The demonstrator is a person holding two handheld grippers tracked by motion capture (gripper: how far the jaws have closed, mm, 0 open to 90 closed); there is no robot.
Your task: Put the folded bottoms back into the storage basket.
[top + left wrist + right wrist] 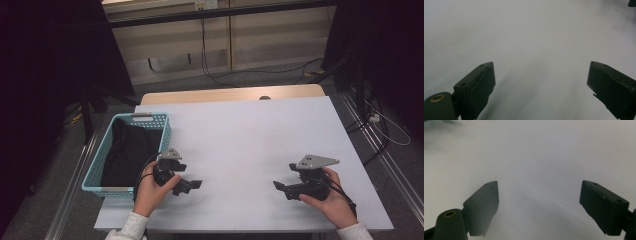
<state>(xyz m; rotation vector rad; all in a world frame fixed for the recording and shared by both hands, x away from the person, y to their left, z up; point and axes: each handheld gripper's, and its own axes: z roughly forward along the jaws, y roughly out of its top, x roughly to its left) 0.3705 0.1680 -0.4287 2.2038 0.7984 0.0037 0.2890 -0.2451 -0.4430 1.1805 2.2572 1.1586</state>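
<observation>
- The tabletop (260,140) has a smooth, matt white top, with a strip of pale wood at its far edge.
- The basket (102,162) is turquoise plastic with perforated lattice walls.
- The cloth (131,150) inside it is black, soft and matt.
- The left gripper (540,87) and right gripper (539,206) have matt black plastic jaws, and a brass-coloured metal insert shows near each one's base.
- Each gripper's top plate looks like dull grey metal.

A wooden strip (230,94) shows along the table's (260,145) far edge, beyond its white top; grey carpet floor (250,80) lies past it, crossed by black cables (210,70); a pale panelled wall (260,45) stands behind; metal rails (385,160) run beside the right edge.
</observation>
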